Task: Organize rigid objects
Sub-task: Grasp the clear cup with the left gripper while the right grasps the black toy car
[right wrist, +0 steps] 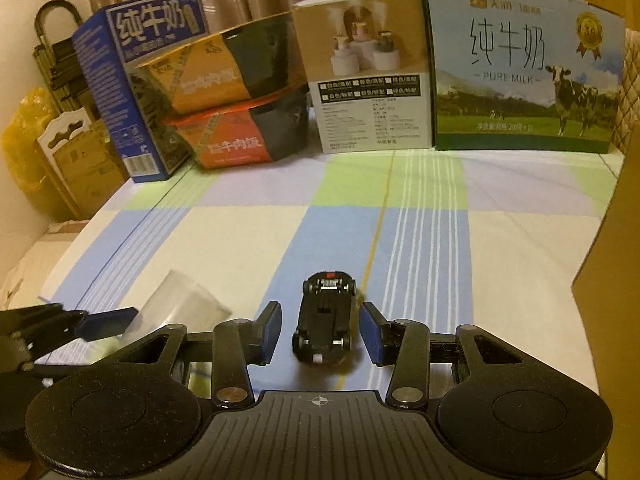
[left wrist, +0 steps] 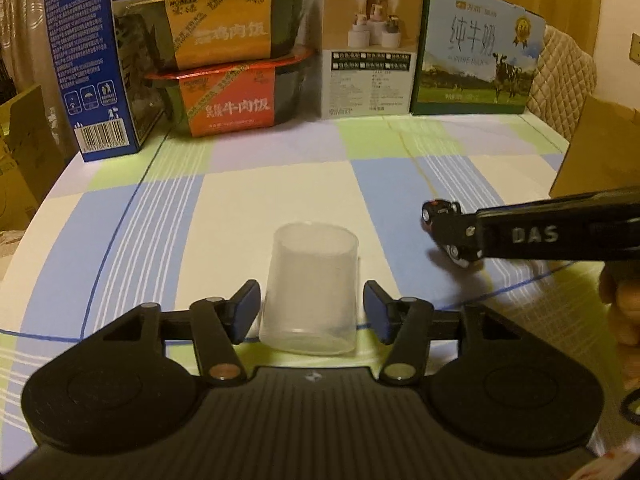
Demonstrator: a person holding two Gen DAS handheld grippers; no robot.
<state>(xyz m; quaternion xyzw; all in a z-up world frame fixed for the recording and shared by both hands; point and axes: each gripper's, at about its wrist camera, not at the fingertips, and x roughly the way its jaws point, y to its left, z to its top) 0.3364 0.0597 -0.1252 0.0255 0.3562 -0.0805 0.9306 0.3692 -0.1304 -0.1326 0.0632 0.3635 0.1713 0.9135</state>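
The left claw (left wrist: pixel 312 308) stood just open around the clear plastic cup (left wrist: pixel 310 288), a sliver of daylight on both sides between the blue pads (left wrist: pixel 250 300) and the cup's wall. The cup sat upside down on the checked counter (left wrist: pixel 280 184), well in front of the row of boxes.

To the cup's right came the right claw (right wrist: pixel 320 332), "DAS" stamped on its black finger, with the black toy car (right wrist: pixel 324 316) between its pads, belly up, wheels showing. Gaps showed on both sides, so whether it actually pinched the car could not be told.

Far behind the cup, the labels: a green milk carton (right wrist: pixel 524 64) reading "纯牛奶" and "PURE MILK" with a cow; left of it a white appliance box (right wrist: pixel 364 76); then two stacked rice bowls (left wrist: pixel 224 68) marked "HONGLU", the lower orange one "牛肉饭"; and a blue milk box (right wrist: pixel 132 92), again "纯牛奶".
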